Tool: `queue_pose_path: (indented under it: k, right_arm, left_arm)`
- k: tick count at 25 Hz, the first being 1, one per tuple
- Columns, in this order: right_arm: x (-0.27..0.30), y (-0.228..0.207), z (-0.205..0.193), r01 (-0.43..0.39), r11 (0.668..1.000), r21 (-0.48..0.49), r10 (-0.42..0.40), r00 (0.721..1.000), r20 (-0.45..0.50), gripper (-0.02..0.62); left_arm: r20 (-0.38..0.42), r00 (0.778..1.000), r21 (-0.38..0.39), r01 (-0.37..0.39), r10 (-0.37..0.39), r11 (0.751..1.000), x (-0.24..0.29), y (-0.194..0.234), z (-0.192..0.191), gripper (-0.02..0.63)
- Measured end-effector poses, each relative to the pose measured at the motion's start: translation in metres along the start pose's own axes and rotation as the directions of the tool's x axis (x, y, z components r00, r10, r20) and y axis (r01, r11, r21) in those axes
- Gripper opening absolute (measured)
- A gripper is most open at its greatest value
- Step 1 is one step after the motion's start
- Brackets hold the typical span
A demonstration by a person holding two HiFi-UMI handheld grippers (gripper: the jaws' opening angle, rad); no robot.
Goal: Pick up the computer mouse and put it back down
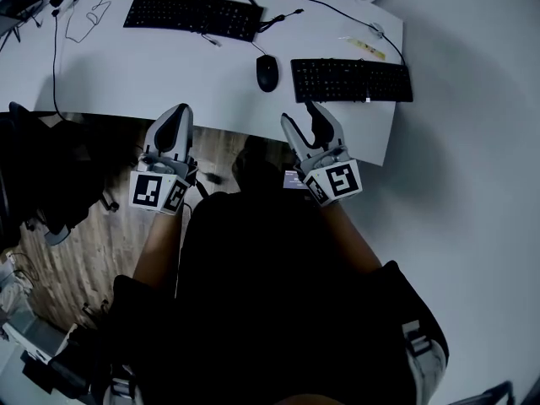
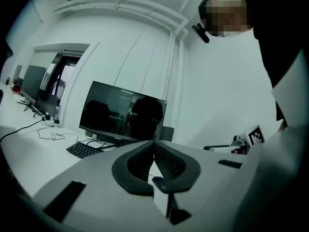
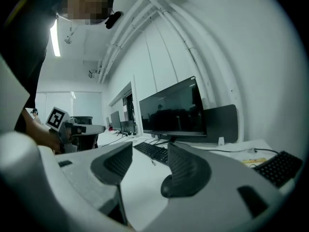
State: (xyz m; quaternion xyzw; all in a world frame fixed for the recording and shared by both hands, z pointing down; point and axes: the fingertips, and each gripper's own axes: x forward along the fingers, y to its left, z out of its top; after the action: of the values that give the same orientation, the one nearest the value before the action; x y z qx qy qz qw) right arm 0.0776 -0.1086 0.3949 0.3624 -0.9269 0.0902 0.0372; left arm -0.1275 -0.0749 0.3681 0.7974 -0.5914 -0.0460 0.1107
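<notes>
The black computer mouse lies on the white desk, between two black keyboards. Both grippers hover at the desk's near edge, short of the mouse. My left gripper is down and to the left of it, with its jaws together and nothing in them. My right gripper is just below and right of the mouse, jaws apart and empty. In the left gripper view, the mouse shows small through the slit under the touching tips of the left gripper. The right gripper shows bare desk between its pads.
One keyboard lies at the back left, another right of the mouse. A dark monitor stands behind them. Cables trail over the desk's left part. A black chair stands on the wooden floor at the left.
</notes>
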Motion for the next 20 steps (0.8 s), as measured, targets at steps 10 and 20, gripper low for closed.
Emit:
queue_pose_path:
  k: [10,20]
  right_arm:
    - [0.05,-0.034,-0.014,-0.03,0.997,0.071,0.032,0.999,-0.036,0.227]
    - [0.085,-0.048,-0.039,0.021,0.993,0.117,-0.008,0.993,-0.114,0.242]
  left_arm:
    - [-0.054,0.998,-0.006,0.045,-0.045,0.999,0.076,0.007,-0.003,-0.003]
    - [-0.087,0.99,0.002,0.109,-0.109,0.994,0.116,0.027,-0.013,-0.003]
